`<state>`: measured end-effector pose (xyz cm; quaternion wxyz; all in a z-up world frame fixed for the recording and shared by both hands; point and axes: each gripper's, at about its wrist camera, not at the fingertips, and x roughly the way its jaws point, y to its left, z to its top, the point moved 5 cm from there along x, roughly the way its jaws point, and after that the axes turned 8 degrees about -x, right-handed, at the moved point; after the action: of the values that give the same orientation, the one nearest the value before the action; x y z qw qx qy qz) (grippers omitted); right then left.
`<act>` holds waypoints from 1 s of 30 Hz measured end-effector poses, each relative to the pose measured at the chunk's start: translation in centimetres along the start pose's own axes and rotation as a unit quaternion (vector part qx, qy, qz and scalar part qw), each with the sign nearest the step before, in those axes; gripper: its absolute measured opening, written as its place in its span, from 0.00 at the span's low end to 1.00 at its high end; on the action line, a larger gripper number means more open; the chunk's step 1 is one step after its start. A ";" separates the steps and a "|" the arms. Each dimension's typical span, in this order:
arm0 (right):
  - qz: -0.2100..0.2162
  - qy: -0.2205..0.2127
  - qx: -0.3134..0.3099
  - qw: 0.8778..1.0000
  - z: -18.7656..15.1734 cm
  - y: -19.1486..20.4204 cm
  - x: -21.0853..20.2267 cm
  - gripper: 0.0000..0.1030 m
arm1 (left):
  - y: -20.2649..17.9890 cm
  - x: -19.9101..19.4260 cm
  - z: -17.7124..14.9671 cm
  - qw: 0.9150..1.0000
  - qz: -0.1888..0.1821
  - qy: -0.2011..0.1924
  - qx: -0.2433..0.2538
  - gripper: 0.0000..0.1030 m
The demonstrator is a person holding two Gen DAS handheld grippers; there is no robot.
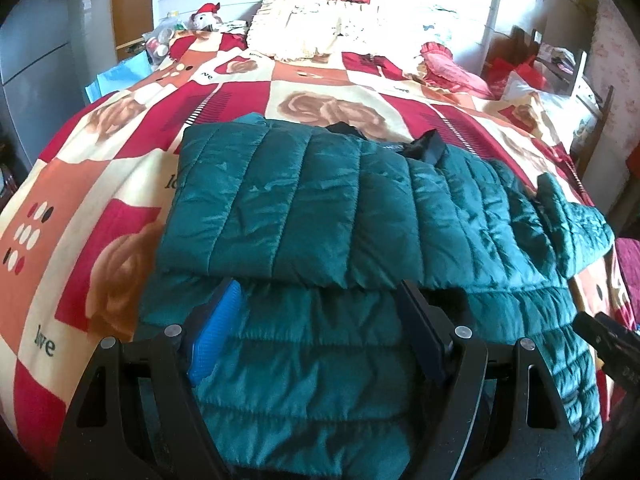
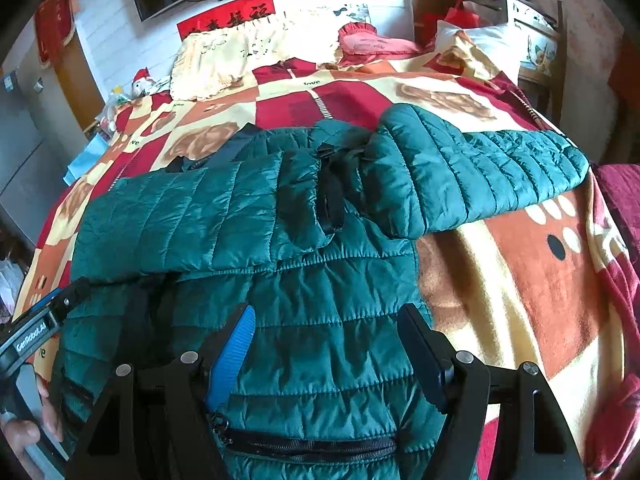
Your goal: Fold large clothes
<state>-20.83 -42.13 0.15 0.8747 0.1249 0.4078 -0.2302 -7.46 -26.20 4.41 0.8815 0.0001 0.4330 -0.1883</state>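
Green puffer jacket (image 1: 360,216) half-folded on the bed (image 1: 80,208), both grippers poised at its near hem.

The jacket lies across the patterned quilt with one side already turned in over the body, while the other sleeve (image 2: 480,168) sprawls out to the right, so I'd say the sleeve-folding step is in hand. The left hand-held gripper (image 1: 316,332) and right hand-held gripper (image 2: 324,344) both hang over the lower panels with jaws spread wide, holding nothing. Next, I reckon the right one must reach out, pinch that loose sleeve and bring it across. The puffy, slippery fabric may spring back. Cream pillow (image 1: 312,28) and pink cushion (image 1: 448,68) sit well apart at the headboard, not in the way.
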 end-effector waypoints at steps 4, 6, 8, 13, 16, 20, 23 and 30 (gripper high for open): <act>0.001 0.006 0.002 1.000 0.1 -0.1 0.5 0.69 | 0.1 1.3 0.7 1.000 0.015 0.000 0.003 0.77; 0.002 0.009 0.004 1.000 0.1 -0.2 0.8 0.69 | 0.3 2.4 0.9 1.000 0.027 0.004 0.001 0.77; 0.003 0.011 0.005 1.000 0.1 -0.3 1.1 0.69 | 0.6 3.3 0.9 0.999 0.036 0.009 -0.003 0.77; 0.005 0.016 0.001 1.000 0.2 -0.4 1.6 0.69 | 1.5 5.2 0.4 0.999 0.042 0.025 -0.016 0.78; 0.004 0.014 0.003 1.000 0.3 -1.0 1.6 0.69 | 1.5 5.4 0.2 0.999 0.043 0.022 -0.012 0.78; 0.002 0.005 0.017 1.000 0.9 -2.4 1.2 0.69 | 1.5 5.6 0.1 0.999 0.043 0.022 -0.011 0.78; -0.005 -0.002 0.023 1.000 1.5 -3.5 0.7 0.69 | 1.5 5.6 0.1 0.999 0.044 0.022 -0.009 0.78; -0.013 -0.004 0.055 0.998 1.8 -7.3 0.6 0.69 | 2.2 3.0 1.1 0.999 0.006 -0.010 -0.034 0.78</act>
<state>-22.98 -49.30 0.63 0.8652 0.1665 0.3922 -0.2644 -4.24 -25.36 2.49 0.8866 -0.0294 0.4301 -0.1676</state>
